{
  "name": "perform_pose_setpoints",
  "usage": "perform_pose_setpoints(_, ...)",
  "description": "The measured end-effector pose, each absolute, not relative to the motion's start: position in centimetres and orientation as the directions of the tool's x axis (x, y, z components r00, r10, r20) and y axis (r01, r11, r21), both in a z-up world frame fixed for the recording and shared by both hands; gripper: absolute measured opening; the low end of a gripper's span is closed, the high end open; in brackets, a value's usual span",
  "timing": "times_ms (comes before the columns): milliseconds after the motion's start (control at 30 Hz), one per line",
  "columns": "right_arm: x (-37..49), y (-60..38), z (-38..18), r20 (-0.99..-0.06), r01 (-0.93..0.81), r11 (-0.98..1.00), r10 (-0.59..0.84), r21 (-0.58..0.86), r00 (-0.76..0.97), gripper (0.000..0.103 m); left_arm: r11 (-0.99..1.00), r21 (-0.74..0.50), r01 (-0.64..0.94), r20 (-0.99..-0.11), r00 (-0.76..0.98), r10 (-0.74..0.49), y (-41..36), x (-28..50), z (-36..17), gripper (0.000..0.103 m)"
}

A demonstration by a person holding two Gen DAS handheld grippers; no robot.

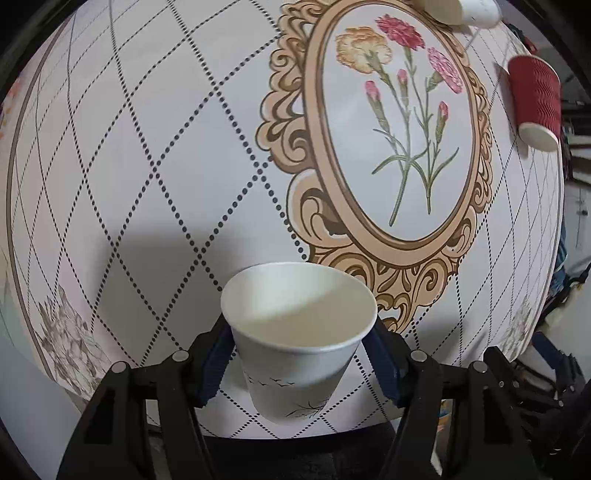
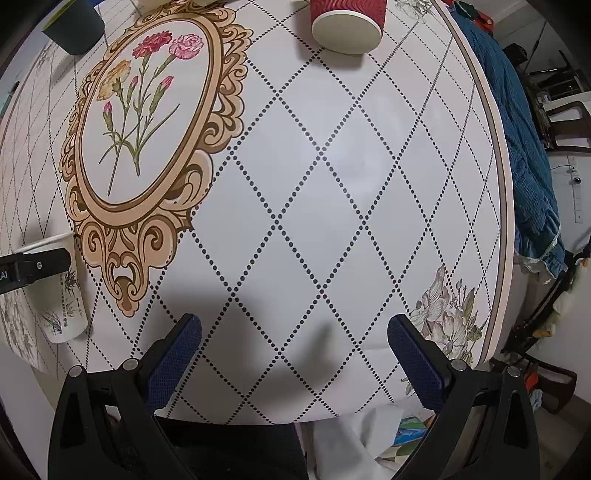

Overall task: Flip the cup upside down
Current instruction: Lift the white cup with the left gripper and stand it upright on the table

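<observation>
A white paper cup (image 1: 295,332) with a bird and grass print stands mouth up between the blue pads of my left gripper (image 1: 299,350). The jaws are shut on its sides near the front edge of the table. In the right wrist view the same cup (image 2: 64,295) shows at the far left, upright, with the left gripper's black finger (image 2: 37,266) across it. My right gripper (image 2: 293,350) is open and empty above the table's front part, well to the right of the cup.
The round table (image 2: 332,166) has a diamond-dot cloth with a flower medallion (image 1: 399,129). A red ribbed cup (image 2: 347,22) stands upside down at the far right. A dark cup (image 2: 74,26) and a white cup (image 1: 476,11) stand at the far side. Blue cloth (image 2: 528,166) hangs beyond the right edge.
</observation>
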State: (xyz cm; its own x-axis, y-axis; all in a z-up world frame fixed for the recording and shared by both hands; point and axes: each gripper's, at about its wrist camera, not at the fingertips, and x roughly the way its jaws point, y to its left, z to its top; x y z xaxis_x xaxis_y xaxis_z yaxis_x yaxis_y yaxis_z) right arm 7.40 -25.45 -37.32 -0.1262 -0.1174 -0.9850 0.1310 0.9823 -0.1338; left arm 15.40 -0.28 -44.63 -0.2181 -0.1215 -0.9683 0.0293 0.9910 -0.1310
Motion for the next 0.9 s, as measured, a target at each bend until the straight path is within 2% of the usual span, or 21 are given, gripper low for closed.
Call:
perform_pose_setpoints(267,7.1,-24.8,-37.1,-0.986,0.13,0.983,-0.117,-0.133,-0.123,0.103,0.991,-0.11,0.07,-0.975,-0.201,-0.094,-2.9,14.6,-44.8,0.067)
perform_pose_setpoints(367,7.2,-24.4,-36.7,-0.986,0.134,0.982,-0.12,-0.136,-0.119,0.103,0.991,-0.117,0.061,-0.974,-0.201,-0.102,-2.5,15.1,-44.0,0.079)
perform_pose_setpoints(500,6.9,-24.5,-36.6,-0.986,0.139,0.981,-0.122,-0.138,-0.117,0.103,0.991,-0.113,0.068,-0.975,-0.199,-0.098,-2.0,15.0,-43.5,0.084)
perform_pose_setpoints(900,5.6,-25.3,-36.2,-0.987,0.169,0.976,-0.116,-0.133,-0.108,0.103,0.991,-0.111,0.079,-0.979,-0.178,-0.095,-4.1,15.2,-39.8,0.084)
